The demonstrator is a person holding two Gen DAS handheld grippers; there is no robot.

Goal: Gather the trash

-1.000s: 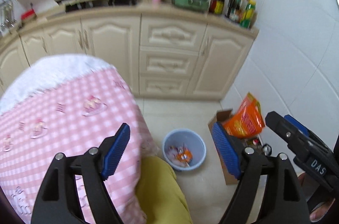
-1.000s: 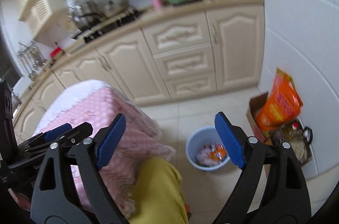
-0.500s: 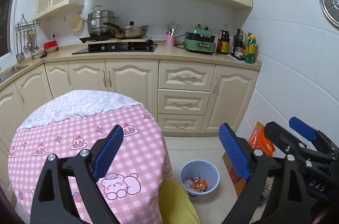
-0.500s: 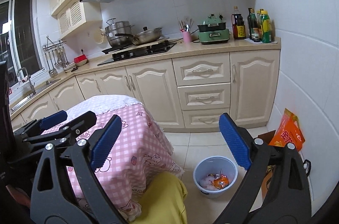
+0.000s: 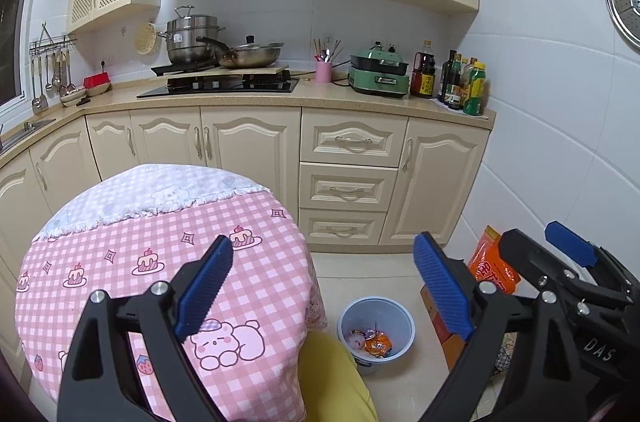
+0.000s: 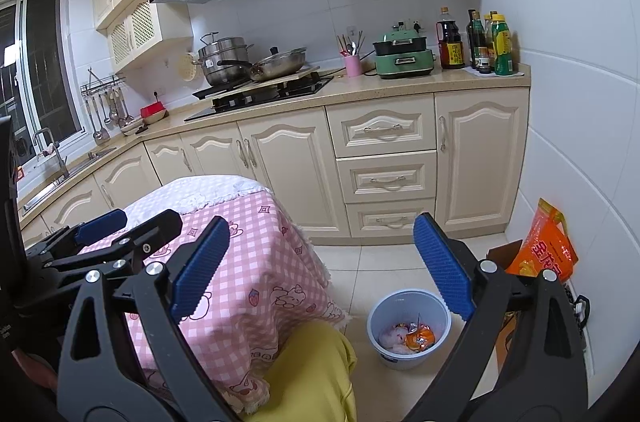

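Left wrist view: left gripper (image 5: 322, 288) stood w/ jaws spread wide, having just been opening, nothing between the blue pads (image 5: 205, 288). It hung over the near edge of a round table (image 5: 120, 246) w/ pink checked cloth. On the floor right of the table sat a pale blue trash bin (image 5: 376, 332) w/ wrappers (image 5: 370, 340) inside, incl. an orange one. A yellow-clad leg (image 5: 340, 378) showed at the near edge, just beside the bin. The right gripper's (image 5: 560, 254) fingers poked in at far right, in front of an orange bag (image 5: 490, 268) standing in a cardboard box (image 5: 442, 326) by the wall. Far side: cream cabinets (image 5: 348, 178) and counter w/ pots, a green cooker, bottles. Right wrist view: right gripper (image 6: 320, 264) also stood wide apart, empty. The bin (image 6: 408, 328) lay on the tiles between its fingers, nearer the right one, wrappers (image 6: 410, 336) at the bottom. Table (image 6: 248, 242) sat left, leg (image 6: 316, 370) near centre, orange bag (image 6: 546, 246) at right against the wall. The left gripper (image 6: 120, 230) showed at left over the cloth; from here its jaw gap couldn't be judged.
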